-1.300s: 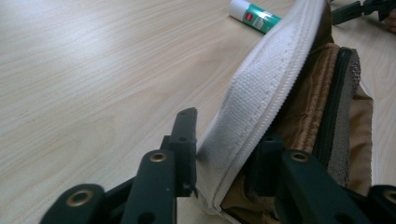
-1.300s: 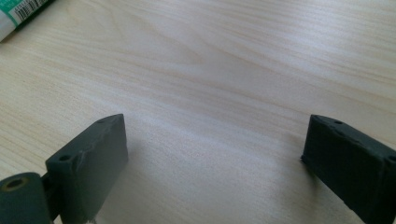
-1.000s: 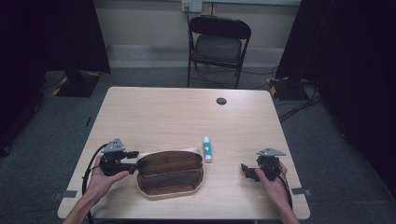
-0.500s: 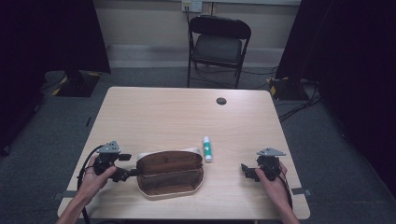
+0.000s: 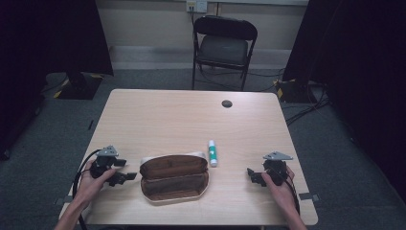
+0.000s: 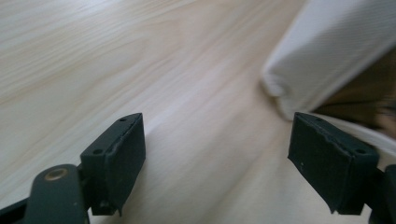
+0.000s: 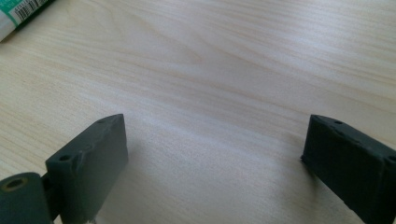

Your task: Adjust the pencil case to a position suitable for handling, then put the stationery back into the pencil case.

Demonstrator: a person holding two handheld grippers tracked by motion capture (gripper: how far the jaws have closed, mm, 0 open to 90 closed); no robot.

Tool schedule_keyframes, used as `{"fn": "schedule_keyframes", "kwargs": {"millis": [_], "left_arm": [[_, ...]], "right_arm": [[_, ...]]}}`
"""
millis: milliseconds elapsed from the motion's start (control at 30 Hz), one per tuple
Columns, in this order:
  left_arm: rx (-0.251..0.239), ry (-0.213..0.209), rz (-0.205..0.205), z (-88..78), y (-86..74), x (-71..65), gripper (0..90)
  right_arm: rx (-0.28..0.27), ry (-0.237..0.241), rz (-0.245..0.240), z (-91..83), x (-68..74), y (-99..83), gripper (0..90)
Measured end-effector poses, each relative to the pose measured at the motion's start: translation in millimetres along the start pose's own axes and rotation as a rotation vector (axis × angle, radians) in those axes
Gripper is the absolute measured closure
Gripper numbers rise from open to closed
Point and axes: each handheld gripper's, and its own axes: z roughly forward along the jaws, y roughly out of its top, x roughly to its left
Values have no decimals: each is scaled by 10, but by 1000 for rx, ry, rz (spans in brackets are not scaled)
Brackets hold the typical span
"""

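- Writing first: we find a barcode with tiny digits on the white-and-green tube [image 7: 21,13] at the upper left of the right gripper view, too small for us to read; no brand shows on it.
- In the high view we see that tube [image 5: 212,153] lying just right of centre in the frame, close beside the upper right corner of the open case [image 5: 174,177].
- The case sits at lower centre of the high view, brown inside with a pale shell, and we read no label on it.
- Our left gripper [image 5: 125,176] lies at the lower left of the high view, held by the left hand [image 5: 92,179], its jaws wide apart and just short of the case's left end.
- In the left gripper view we see the case's white edge [image 6: 327,51] at the upper right, blurred, with nothing between the jaws.
- Our right gripper [image 5: 253,176] is at the lower right, held by the right hand [image 5: 277,184], jaws spread over bare wood, well apart from the tube.
- The bench [image 5: 158,120] is pale wood grain, with a small dark round disc [image 5: 227,103] near its far edge.
- Beyond it we see a black folding chair [image 5: 224,45], grey carpet, dark curtains at both sides and a wall outlet [image 5: 197,5] at top centre.
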Motion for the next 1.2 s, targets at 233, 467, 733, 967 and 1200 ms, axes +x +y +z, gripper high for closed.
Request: {"fn": "schedule_keyframes", "kwargs": {"millis": [233, 467, 733, 967, 1200], "left_arm": [[-36, 79, -25, 34, -30, 60, 171], [-34, 218, 36, 127, -34, -32, 142], [-59, 250, 12, 160, -64, -9, 29], [-60, 247, 6, 165, -63, -10, 25], [-60, 247, 6, 163, -65, -13, 25]], "right_arm": [[-10, 3, -7, 5, -5, 8, 98], [-11, 12, -42, -17, 113, 122, 182], [-48, 78, -96, -14, 348, 323, 256], [-87, 189, -117, 160, 650, 581, 399], [-117, 215, -140, 297, 830, 830, 438]]}}
